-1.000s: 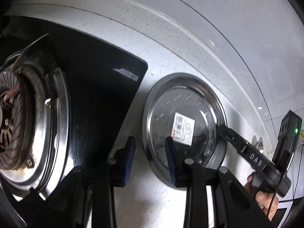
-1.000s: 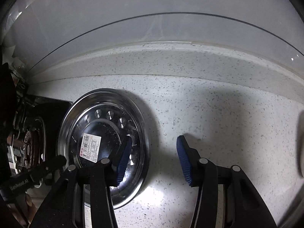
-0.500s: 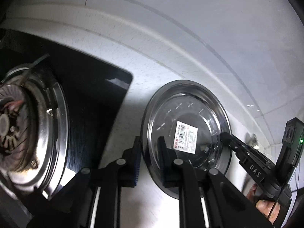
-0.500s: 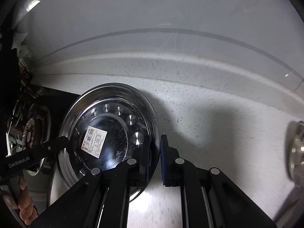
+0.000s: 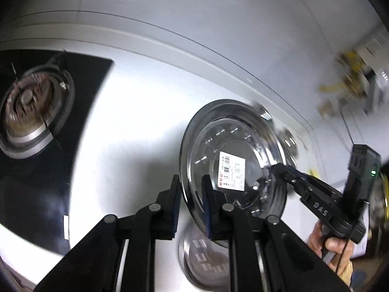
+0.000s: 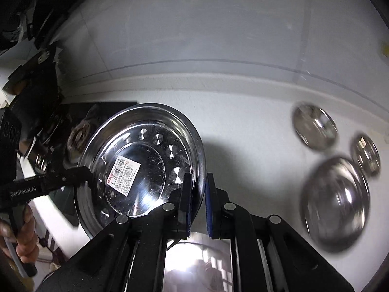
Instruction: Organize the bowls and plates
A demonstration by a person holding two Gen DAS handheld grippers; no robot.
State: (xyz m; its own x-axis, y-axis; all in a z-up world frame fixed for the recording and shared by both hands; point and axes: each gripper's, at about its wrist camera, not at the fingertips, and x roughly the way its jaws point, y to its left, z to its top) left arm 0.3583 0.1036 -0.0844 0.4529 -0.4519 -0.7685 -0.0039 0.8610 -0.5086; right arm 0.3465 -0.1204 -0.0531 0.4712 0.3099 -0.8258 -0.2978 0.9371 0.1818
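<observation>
A round steel plate (image 5: 233, 150) with a barcode sticker (image 5: 231, 170) is held off the white counter by both grippers. My left gripper (image 5: 190, 204) is shut on the plate's left rim. My right gripper (image 6: 198, 206) is shut on its right rim; the plate (image 6: 141, 168) fills the middle of the right wrist view, tilted. The right gripper (image 5: 274, 168) also shows in the left wrist view at the plate's far edge, and the left gripper (image 6: 85, 172) shows in the right wrist view.
A black gas hob with a burner (image 5: 29, 116) lies to the left. A large steel bowl (image 6: 335, 202) and two small steel dishes (image 6: 313, 129), (image 6: 366, 155) sit on the counter (image 6: 243, 126) to the right. A white tiled wall stands behind.
Both grippers have closed on the plate's opposite rims, lifted it off the counter and carried it to the right, away from the hob. The bowls on the right have come into view.
</observation>
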